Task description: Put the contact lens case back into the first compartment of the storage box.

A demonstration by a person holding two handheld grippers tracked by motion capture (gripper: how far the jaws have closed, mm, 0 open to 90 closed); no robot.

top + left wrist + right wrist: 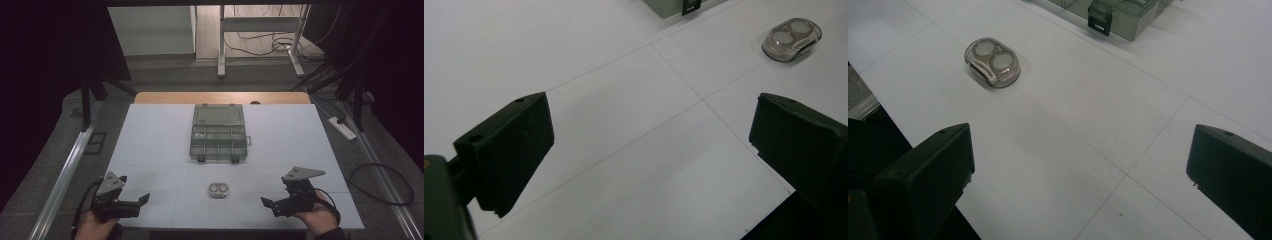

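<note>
2 open grippers wait at the near edge of the desk, a small clear case between them.

The small clear case (pixel 218 190), with 2 round white discs inside, lies flat on the white desk (pixel 150 135) close to the middle of the near edge, well apart from both grippers. The left gripper (pixel 142 200) sits by the near left corner, its jaws spread wide and holding nothing; in the left gripper view the case (pixel 791 39) lies far ahead to the upper right. The right gripper (pixel 267 204) sits toward the near right corner, jaws also wide and bare; its view shows the case (pixel 993 62) ahead at upper left. A grey compartment box (pixel 218 132) with its lid open rests in the middle of the desk, beyond the case.
</note>
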